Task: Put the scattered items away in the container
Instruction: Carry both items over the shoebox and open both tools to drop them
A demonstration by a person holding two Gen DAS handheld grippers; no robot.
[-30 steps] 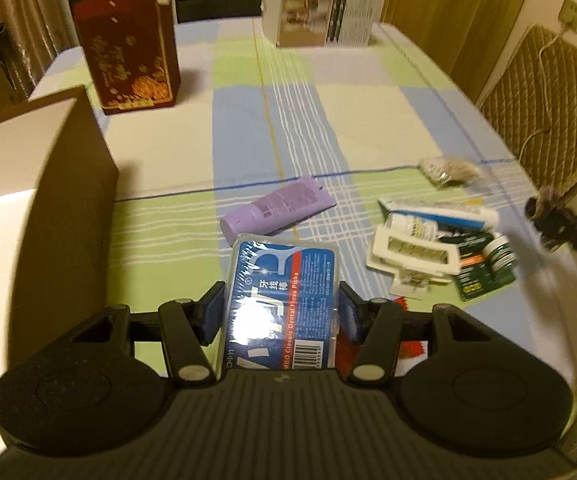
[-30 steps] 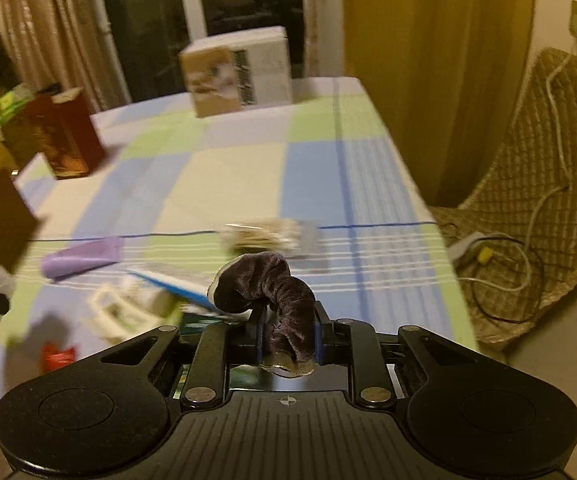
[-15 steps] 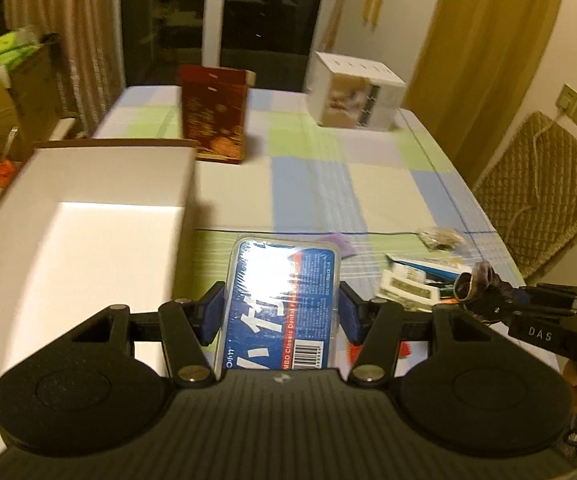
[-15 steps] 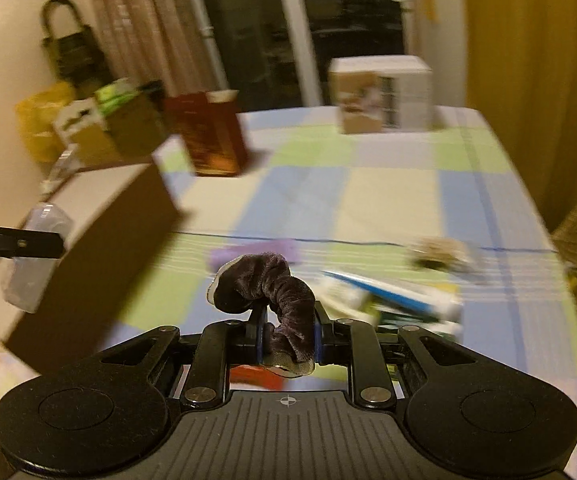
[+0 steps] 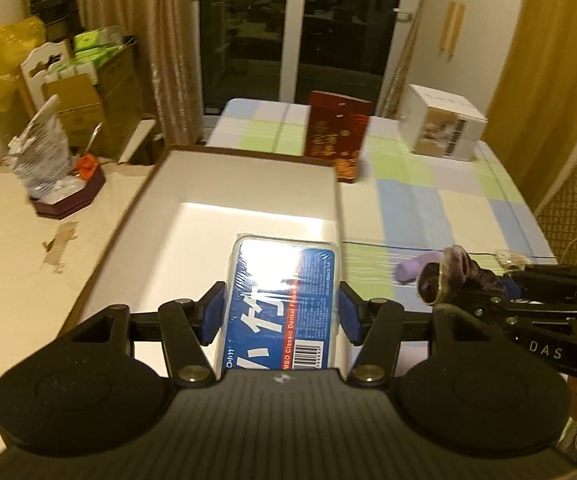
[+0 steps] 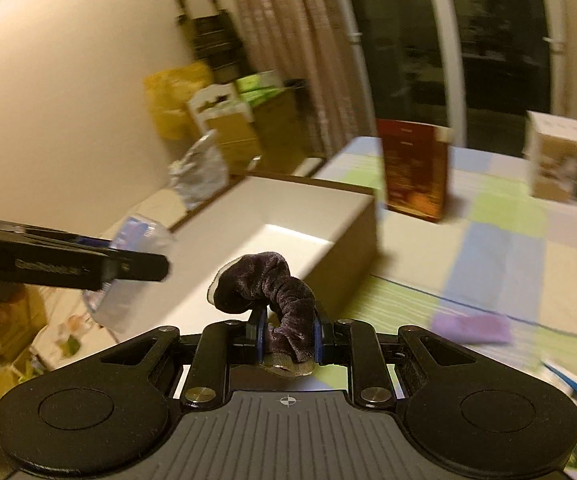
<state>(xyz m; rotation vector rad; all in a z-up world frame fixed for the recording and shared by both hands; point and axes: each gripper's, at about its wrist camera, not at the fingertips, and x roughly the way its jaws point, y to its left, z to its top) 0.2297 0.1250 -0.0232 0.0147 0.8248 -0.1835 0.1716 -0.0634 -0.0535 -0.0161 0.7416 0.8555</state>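
Going L to R in the left wrist view: we see a side counter (image 5: 16,232) w/ a dark tray (image 5: 70,200) holding a crinkled bag, then the container (image 5: 244,184), a big open white-lined box on the table. We hold our left gripper (image 5: 280,314) above its near right part, fingers pressed against both sides of a clear floss pick box (image 5: 278,300) w/ a blue label, so it's clamped, up in the air over the box interior. Behind the container's far right corner stands a red carton (image 5: 338,132), and further R a white carton (image 5: 442,128), both on the checked tablecloth (image 5: 428,200). A purple tube (image 5: 418,266) lies on the cloth just R of the container.

Our right gripper (image 6: 288,334) is closed tight on a dark velvet scrunchie (image 6: 272,286), which loops up out of the fingers. It hangs near the container's right wall, beside the left gripper, approx. level w/ it. Remaining items at far R are too blurred to tell.
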